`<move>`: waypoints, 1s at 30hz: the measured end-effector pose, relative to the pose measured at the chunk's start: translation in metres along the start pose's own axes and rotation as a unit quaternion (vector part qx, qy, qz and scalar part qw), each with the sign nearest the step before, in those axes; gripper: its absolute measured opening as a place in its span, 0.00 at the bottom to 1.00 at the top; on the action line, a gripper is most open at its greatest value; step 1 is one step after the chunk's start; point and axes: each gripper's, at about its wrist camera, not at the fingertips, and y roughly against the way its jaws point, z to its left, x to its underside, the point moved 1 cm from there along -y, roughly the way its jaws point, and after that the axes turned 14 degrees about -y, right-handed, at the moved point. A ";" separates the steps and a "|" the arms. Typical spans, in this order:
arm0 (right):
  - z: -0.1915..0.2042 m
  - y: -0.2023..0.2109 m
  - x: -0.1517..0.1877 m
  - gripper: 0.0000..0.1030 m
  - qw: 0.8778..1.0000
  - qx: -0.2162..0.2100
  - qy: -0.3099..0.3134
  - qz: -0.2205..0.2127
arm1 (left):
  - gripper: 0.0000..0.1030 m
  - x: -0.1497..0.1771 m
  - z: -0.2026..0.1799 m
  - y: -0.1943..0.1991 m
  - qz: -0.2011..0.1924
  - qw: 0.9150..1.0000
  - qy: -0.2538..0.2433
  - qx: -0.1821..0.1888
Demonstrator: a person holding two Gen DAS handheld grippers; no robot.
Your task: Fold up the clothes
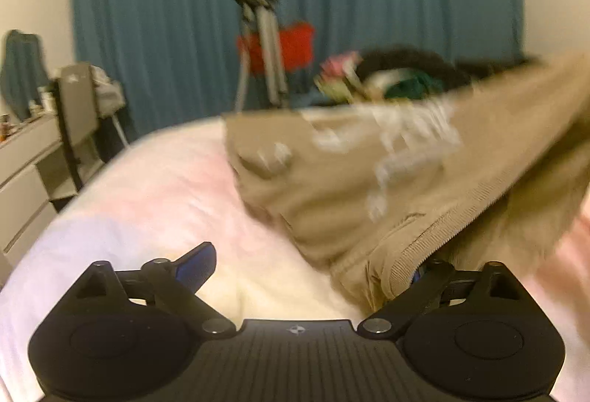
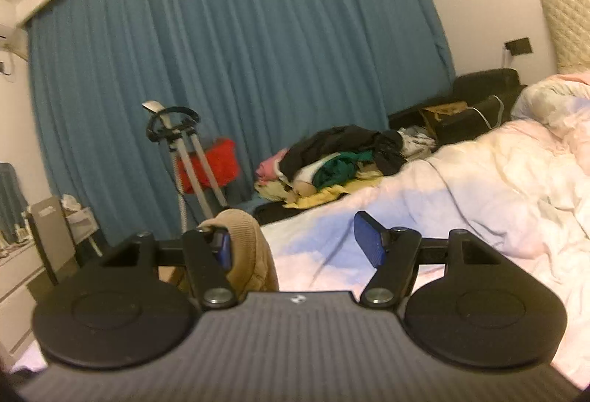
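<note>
Nearest in the left wrist view, the left gripper [image 1: 313, 265] stands with its jaws spread wide. Its left blue pad [image 1: 197, 264] is bare over the bed [image 1: 147, 188]. The right pad is hidden under the ribbed hem of the tan sweatshirt [image 1: 368, 173], so whether that hem merely drapes over it cannot be told; nothing is pinched between the two pads.

The sweatshirt lies to the right of and just beyond these jaws. Its long axis runs from the near hem at lower centre, up and away to the far right, where the cloth rises off the bed. The white print faces upward, blurred. The garment's far left corner rests flat on the quilt.

In the right wrist view, the right gripper [image 2: 300, 243] also has its jaws spread. A fold of the tan sweatshirt [image 2: 247, 247] hangs over the left finger and touches its pad, while the right pad [image 2: 368, 240] stands clear; the cloth is hooked there, not clamped.

Judged from this, both grippers are at the garment, the left at the hem end, the right at a draped edge; the coming move turns on freeing that hooked fold.

Farther off lie a pile of clothes [image 2: 332, 162], a tripod [image 2: 184, 158] and the blue curtain [image 2: 239, 52].
</note>
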 end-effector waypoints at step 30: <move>0.012 -0.007 0.015 0.65 0.999 0.024 0.033 0.000 | 0.94 0.001 0.042 0.017 0.031 0.993 0.061 0.092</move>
